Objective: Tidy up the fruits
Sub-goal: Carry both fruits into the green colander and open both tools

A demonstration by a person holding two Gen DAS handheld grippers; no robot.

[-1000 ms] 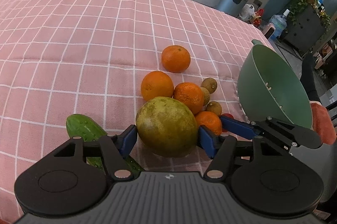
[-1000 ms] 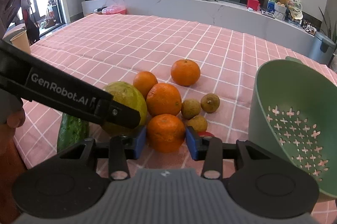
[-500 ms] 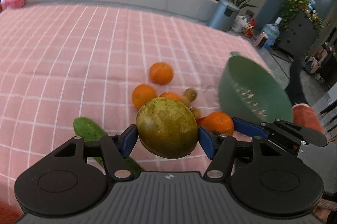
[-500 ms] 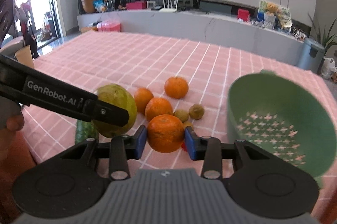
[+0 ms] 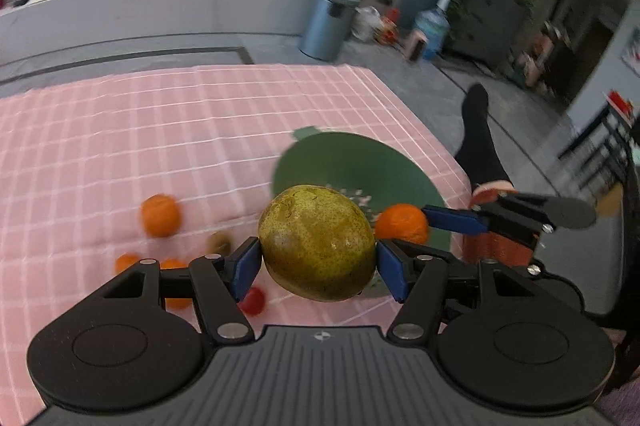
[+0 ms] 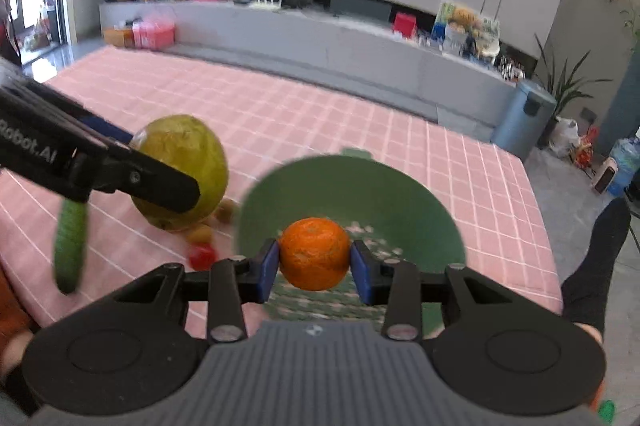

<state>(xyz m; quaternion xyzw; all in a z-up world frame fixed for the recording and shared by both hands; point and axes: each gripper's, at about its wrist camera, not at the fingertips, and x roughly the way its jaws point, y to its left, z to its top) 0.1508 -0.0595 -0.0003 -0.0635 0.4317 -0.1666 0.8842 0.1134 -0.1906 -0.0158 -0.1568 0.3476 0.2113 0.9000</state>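
Observation:
My left gripper is shut on a large yellow-green citrus fruit and holds it in the air at the near edge of the green colander. My right gripper is shut on an orange and holds it over the colander. That orange also shows in the left wrist view. The green fruit shows at the left of the right wrist view. Other oranges and small brown fruits lie on the pink checked cloth.
A cucumber lies near the table's front left edge. A small red fruit lies on the cloth below my left gripper. The table's right edge runs just past the colander. A grey bin stands beyond the table.
Both grippers have lifted their fruit off the cloth and moved right toward the colander. The orange now hangs over the colander, the green fruit at its edge.

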